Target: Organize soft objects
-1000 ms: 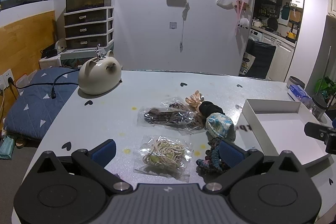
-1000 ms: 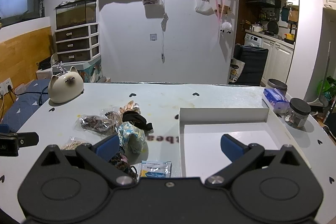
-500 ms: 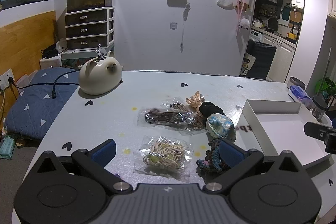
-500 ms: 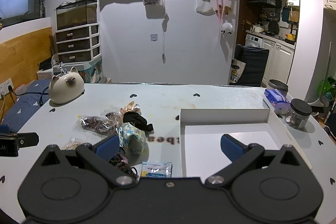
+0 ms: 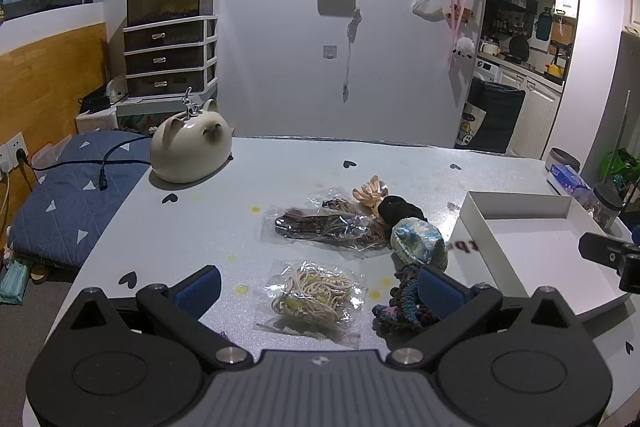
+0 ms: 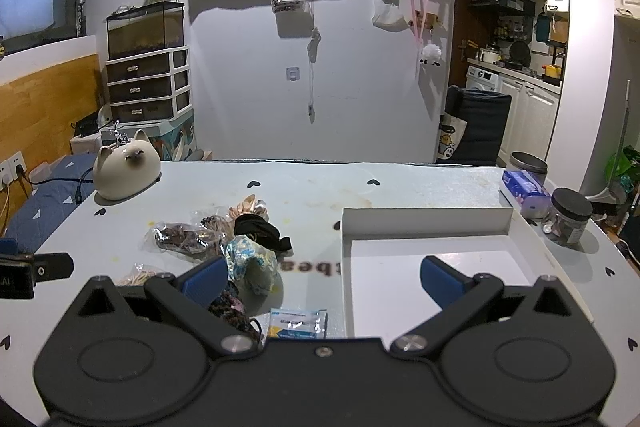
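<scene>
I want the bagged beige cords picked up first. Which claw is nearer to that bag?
Left. The left claw is open with the bag of beige cords lying between its fingers. The right claw hangs open off to the bag's right, over the white box's edge.

On the tabletop [image 5: 280, 179], a bag of cords [image 5: 314, 297] lay between the left fingers [image 5: 198, 289]. Scrunchies [image 5: 418, 241] sat ahead toward the right finger, a tray [image 6: 432, 267] beyond them. A cat-shaped pot [image 5: 192, 151] stood far ahead, left.

Spread tool [image 6: 320, 277], white box [image 6: 428, 223], scrunchies [image 6: 250, 261]
</scene>
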`<state>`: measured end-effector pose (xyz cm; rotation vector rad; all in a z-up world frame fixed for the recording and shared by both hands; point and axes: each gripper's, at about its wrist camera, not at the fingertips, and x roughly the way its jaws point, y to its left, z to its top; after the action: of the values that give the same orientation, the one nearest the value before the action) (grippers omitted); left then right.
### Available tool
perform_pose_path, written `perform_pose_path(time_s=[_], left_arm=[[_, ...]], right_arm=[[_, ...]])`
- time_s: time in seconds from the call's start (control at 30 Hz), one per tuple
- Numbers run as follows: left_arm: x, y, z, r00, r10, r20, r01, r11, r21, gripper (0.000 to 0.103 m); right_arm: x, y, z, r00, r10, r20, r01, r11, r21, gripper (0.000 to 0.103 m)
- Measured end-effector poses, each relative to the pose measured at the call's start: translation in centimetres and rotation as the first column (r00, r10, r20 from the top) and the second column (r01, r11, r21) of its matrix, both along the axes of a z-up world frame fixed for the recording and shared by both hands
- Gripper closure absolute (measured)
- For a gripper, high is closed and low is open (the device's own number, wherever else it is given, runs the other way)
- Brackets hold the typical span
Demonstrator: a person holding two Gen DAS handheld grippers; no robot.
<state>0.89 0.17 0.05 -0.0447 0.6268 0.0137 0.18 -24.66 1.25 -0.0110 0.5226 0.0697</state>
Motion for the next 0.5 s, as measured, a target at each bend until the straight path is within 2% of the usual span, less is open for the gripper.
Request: perform_pose_path(time_s=[0.5], left_arm=[[-0.17, -0.03, 0.2, 1.0, 0.0, 0.003, 0.0, 1.0, 0.0, 0.0]], right_arm=[[-0.49, -0.17, 0.57, 1.0, 0.002, 0.011, -0.002, 1.0, 0.004, 0.0]])
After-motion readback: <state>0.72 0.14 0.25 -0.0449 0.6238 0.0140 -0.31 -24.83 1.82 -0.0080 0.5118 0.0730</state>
